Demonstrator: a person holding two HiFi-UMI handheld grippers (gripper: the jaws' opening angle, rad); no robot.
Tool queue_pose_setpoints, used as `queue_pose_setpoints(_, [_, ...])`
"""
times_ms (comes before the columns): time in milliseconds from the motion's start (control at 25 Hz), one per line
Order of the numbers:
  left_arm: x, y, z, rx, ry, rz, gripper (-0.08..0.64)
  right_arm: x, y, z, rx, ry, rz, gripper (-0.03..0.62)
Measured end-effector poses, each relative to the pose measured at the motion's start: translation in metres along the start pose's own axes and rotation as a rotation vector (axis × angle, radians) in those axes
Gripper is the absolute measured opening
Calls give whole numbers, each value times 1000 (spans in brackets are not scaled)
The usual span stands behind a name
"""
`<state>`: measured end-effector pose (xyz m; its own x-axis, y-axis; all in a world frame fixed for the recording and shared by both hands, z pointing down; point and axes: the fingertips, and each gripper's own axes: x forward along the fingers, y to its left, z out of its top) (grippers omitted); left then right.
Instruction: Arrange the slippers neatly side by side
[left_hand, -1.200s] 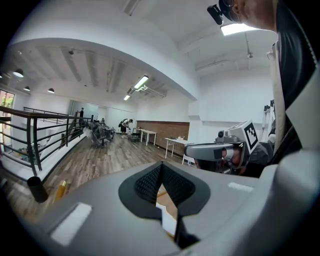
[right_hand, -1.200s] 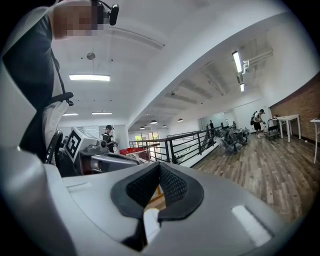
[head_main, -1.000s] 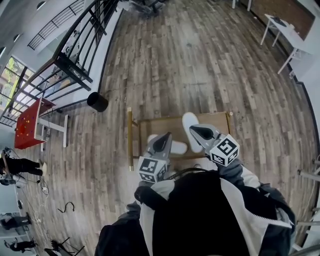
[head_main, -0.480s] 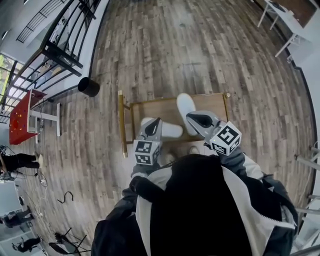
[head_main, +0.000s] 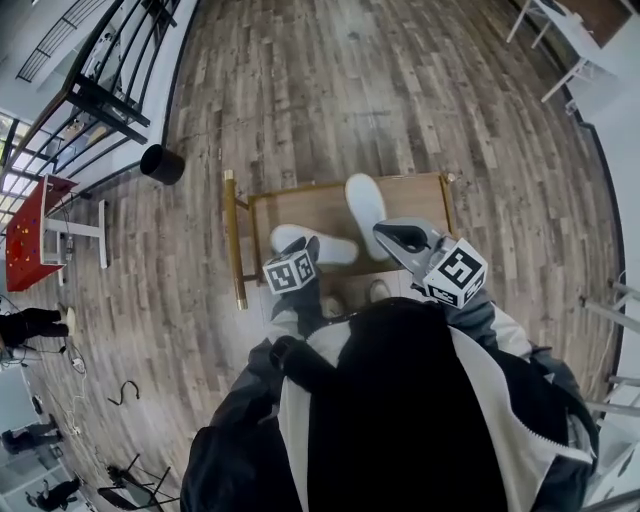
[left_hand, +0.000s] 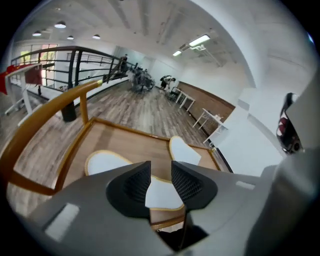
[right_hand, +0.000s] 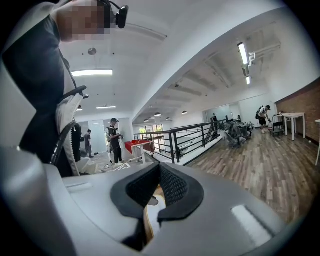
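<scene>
Two white slippers lay on the low wooden bench (head_main: 300, 205), not yet paired. The near slipper (head_main: 338, 250) lay crosswise and the far slipper (head_main: 365, 205) lengthwise, its near end just beside the other's end. Only the left gripper view showed their tan edging. It also showed the near slipper's end in the gap between the fingers (left_hand: 135, 185) of the left gripper (left_hand: 160, 172), which had just been opening and stood released. Whether they touched it could not be told. In the head view that gripper hid part of the same slipper. The right gripper (head_main: 388, 234) hovered beside the far slipper. Its own view showed fingers (right_hand: 172, 187) clenched together, with a railing (right_hand: 185, 135) and standing people (right_hand: 114, 137) beyond. A black bin (head_main: 162, 163) stood on the plank floor (head_main: 400, 90).
</scene>
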<state>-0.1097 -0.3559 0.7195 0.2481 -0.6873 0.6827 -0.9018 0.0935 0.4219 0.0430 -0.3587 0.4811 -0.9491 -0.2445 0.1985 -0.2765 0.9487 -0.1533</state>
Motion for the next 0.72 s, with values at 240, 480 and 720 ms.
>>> queue_pose_setpoints(240, [32,45,-32,-241,74,108,215,-12,1,-5,-23,35,-11,5])
queue_pose_setpoints(480, [52,73,-39,-387,98,180,252,-25,-6,-9,-15,48,-61,5])
queue_pose_setpoints(720, [61,82,-36,-374,121,219,241,-37,-12,-12,2,51,-95,5])
